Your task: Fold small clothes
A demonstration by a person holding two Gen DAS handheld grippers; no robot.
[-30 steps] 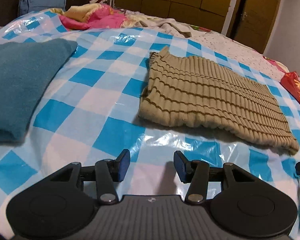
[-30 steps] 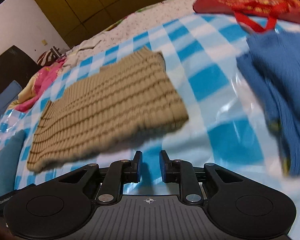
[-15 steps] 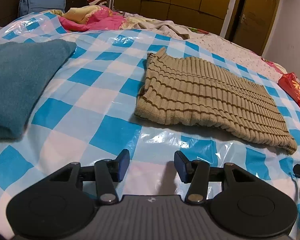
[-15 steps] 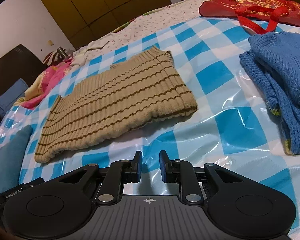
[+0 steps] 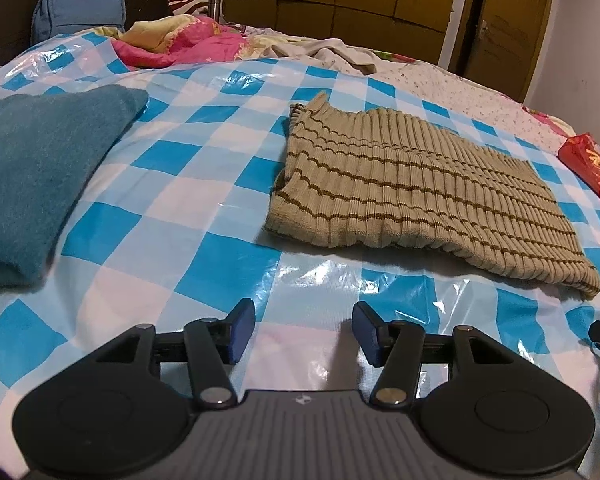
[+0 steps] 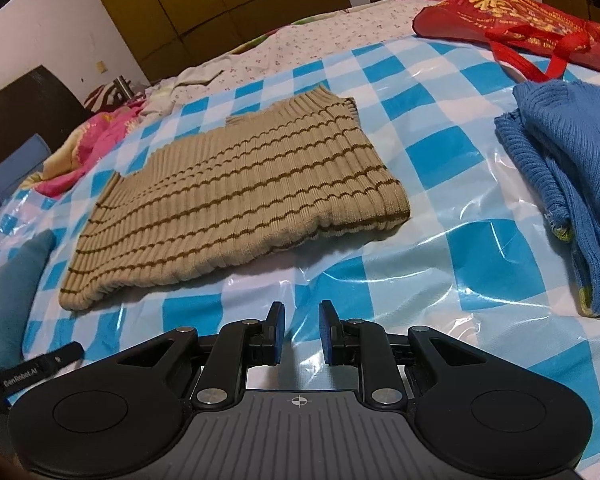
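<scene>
A beige ribbed sweater with brown stripes [image 5: 416, 188] lies folded flat on the blue-and-white checked plastic sheet [image 5: 172, 216]; it also shows in the right wrist view [image 6: 236, 204]. My left gripper [image 5: 303, 334] is open and empty, hovering over the sheet a short way in front of the sweater's near edge. My right gripper [image 6: 301, 334] has a narrow gap between its pads, holds nothing, and sits in front of the sweater's near right part.
A folded teal cloth [image 5: 32, 184] lies left of the sweater. A blue knit garment [image 6: 572, 184] lies at the right, with a red bag [image 6: 520, 28] behind it. Pink bedding [image 5: 180, 44], a blue pillow [image 5: 80, 12] and wooden wardrobes [image 5: 340, 4] are at the back.
Both grippers have drawn back and risen slightly from the sweater. The right view was blurred with motion and is now steady. The sweater has not moved.
</scene>
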